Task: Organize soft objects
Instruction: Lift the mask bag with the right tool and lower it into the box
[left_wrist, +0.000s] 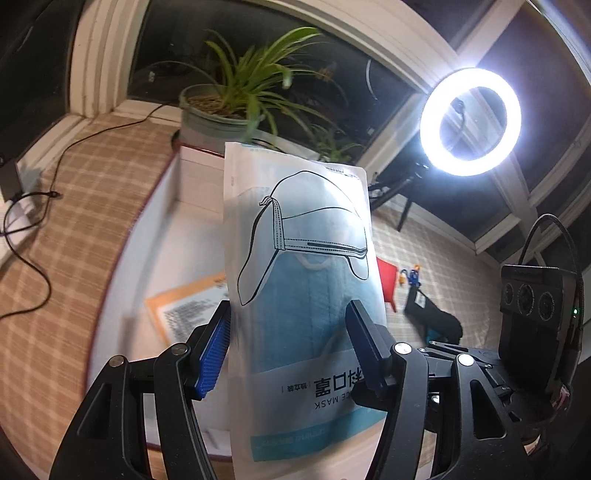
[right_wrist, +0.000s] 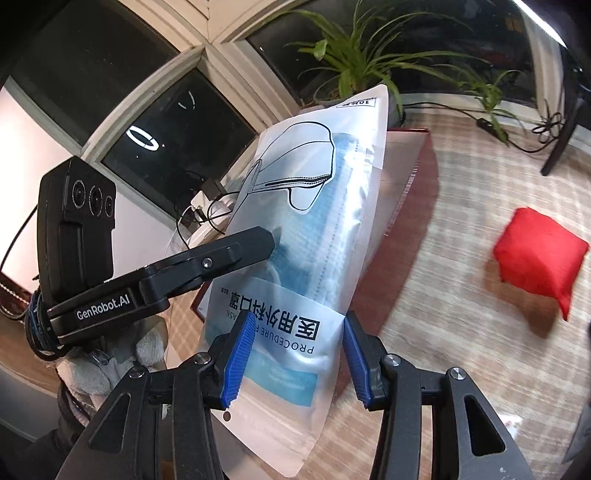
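Note:
A frosted pack of blue face masks (left_wrist: 299, 288) stands upright between both grippers above a white box (left_wrist: 184, 221). My left gripper (left_wrist: 291, 328) has its pads against the pack's two side edges, shut on it. In the right wrist view the same pack (right_wrist: 306, 236) is held by the left gripper's black finger (right_wrist: 240, 254) from the left. My right gripper (right_wrist: 299, 354) also closes on the pack's lower part, its blue pads touching both edges. A red soft cushion (right_wrist: 539, 254) lies on the checked mat to the right.
A potted plant (left_wrist: 236, 99) stands behind the white box, which holds an orange-edged leaflet (left_wrist: 188, 306). A ring light (left_wrist: 471, 122) glows at right. A black pouch (left_wrist: 432, 314) and small toys (left_wrist: 410, 275) lie on the mat. Cables (left_wrist: 40, 206) run at left.

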